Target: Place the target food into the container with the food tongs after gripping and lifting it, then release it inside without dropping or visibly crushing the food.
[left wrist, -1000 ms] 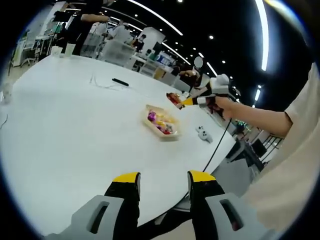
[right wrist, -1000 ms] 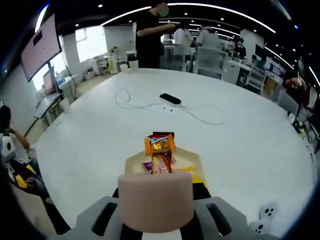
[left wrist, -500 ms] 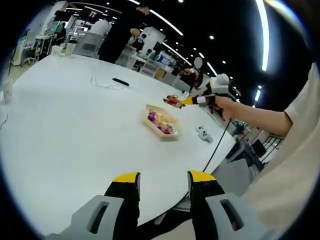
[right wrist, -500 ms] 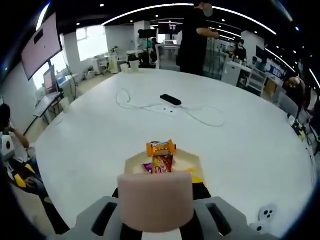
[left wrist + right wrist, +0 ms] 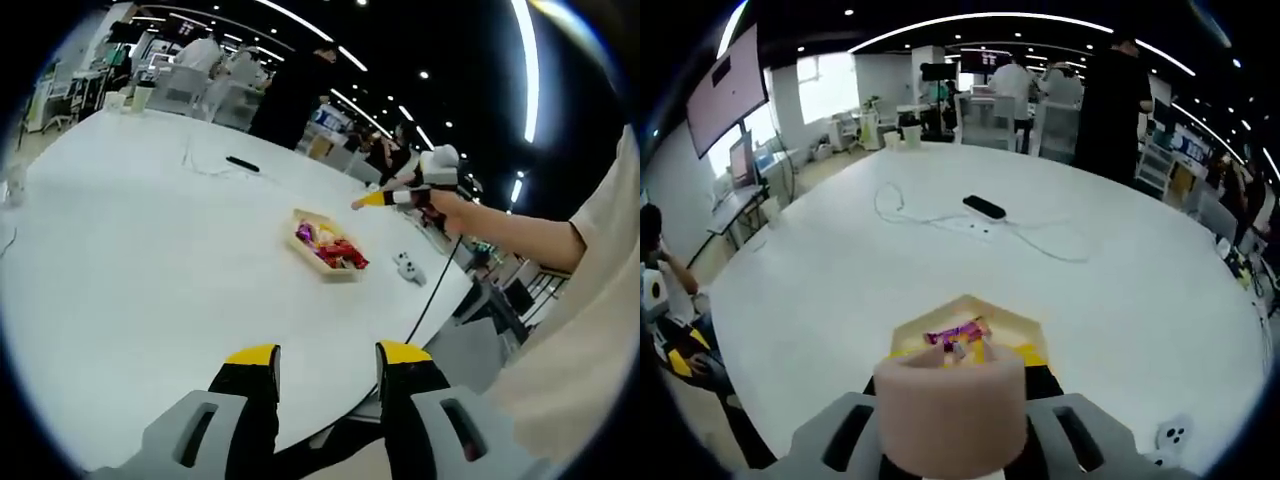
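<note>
White table [image 5: 130,250] top smooth, matt, faint sheen. Tray [image 5: 1015,322] pale, matt, looks like wood or card. Snack wrappers [image 5: 335,250] at the tray's 3 o'clock end glossy foil. Left gripper [image 5: 326,362] grey matt plastic, yellow tips.

In the left gripper view, the left tongs [image 5: 326,356] reach forward from the bottom edge, their two yellow-tipped jaws parted with a clear gap between them and nothing held. From the right, the person's bare forearm [image 5: 520,238] extends out of a pale sleeve [image 5: 610,215], the hand [image 5: 441,203] gripping the right tongs [image 5: 360,201], whose yellow tips sit close together, pointing left.
</note>
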`<state>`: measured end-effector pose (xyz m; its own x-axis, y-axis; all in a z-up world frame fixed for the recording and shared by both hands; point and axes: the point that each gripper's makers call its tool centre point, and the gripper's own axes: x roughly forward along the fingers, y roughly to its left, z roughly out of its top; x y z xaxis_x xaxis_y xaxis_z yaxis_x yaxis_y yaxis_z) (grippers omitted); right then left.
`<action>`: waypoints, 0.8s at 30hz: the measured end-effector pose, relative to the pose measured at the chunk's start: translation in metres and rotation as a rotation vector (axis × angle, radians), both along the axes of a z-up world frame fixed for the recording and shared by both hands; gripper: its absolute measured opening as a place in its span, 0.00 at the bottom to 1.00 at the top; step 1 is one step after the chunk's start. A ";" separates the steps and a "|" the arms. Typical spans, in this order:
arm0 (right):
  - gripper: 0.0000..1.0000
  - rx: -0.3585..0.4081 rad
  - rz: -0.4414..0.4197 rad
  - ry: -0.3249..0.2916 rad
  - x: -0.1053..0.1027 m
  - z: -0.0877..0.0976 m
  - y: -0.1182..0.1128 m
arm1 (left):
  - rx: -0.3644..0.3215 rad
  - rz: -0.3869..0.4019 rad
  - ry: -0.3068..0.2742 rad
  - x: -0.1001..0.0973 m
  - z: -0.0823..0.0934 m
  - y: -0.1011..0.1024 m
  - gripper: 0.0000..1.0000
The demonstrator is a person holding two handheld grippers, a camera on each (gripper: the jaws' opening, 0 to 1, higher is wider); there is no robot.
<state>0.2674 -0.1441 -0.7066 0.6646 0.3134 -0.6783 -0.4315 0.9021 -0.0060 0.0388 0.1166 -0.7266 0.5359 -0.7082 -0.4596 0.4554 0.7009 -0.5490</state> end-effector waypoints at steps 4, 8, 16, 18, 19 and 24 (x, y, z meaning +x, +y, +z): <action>0.21 0.000 -0.001 0.000 -0.001 -0.001 -0.001 | -0.001 -0.002 0.000 0.000 0.000 -0.001 0.38; 0.22 0.004 -0.006 0.002 -0.003 -0.001 -0.002 | -0.003 -0.003 -0.003 0.001 0.001 -0.002 0.38; 0.23 0.016 -0.022 0.008 -0.007 -0.003 -0.005 | -0.003 -0.005 -0.001 -0.001 0.001 -0.002 0.38; 0.23 0.020 -0.022 0.014 -0.010 -0.003 -0.004 | -0.003 -0.005 0.000 -0.001 0.000 -0.001 0.38; 0.23 0.022 -0.021 0.015 -0.011 -0.003 -0.003 | -0.003 -0.005 0.000 -0.002 0.000 -0.002 0.38; 0.24 0.035 -0.021 0.012 -0.014 -0.002 0.001 | -0.004 -0.006 -0.001 -0.002 0.001 0.000 0.38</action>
<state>0.2530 -0.1432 -0.7087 0.6628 0.3235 -0.6753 -0.4125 0.9104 0.0312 0.0371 0.1162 -0.7256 0.5317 -0.7133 -0.4566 0.4604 0.6959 -0.5511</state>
